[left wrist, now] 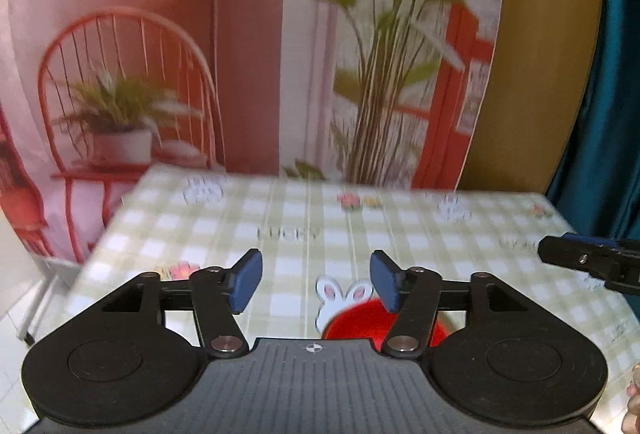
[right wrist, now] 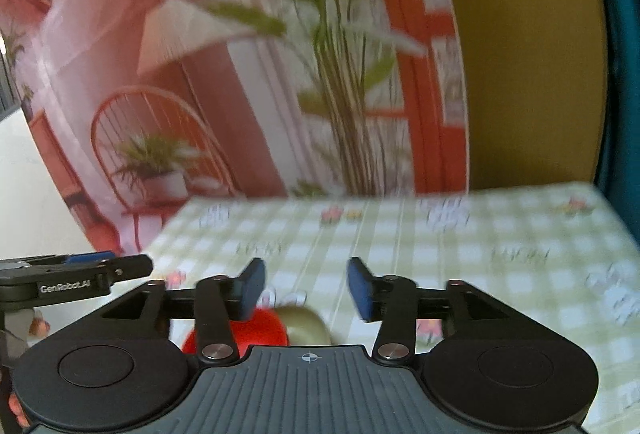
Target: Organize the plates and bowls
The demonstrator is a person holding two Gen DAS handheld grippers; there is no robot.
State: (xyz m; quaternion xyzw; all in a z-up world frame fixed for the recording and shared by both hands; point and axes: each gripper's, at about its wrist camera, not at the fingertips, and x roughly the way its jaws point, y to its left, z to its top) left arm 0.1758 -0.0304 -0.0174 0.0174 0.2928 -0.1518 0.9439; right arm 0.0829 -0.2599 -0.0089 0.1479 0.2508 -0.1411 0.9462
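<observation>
- Left wrist view: the left gripper (left wrist: 316, 284) has its fingers (left wrist: 246, 282) released, a wide gap between the blue pads and nothing in it.
- Below and behind the fingers, mostly hidden by the gripper body, a red dish (left wrist: 360, 322) rests on the desk (left wrist: 440, 246). I cannot tell whether it is a plate or a bowl.
- The gripper looks forward and somewhat down over the checked cloth. The far half of the desk ahead of the fingers carries no dishes.
- The right gripper's tip (left wrist: 576, 260) shows off to the right of the fingers, above the desk.
- Right wrist view: the right gripper (right wrist: 306, 288) is likewise released, fingers (right wrist: 360, 288) apart and holding nothing.
- Under its left finger lies the red dish (right wrist: 260, 330), with a pale olive dish (right wrist: 308, 324) touching or overlapping its right side; which one sits in the other is hidden.
- My judgement: the two dishes are gathered together, so this step looks finished. Whether others remain, the views do not show.
</observation>
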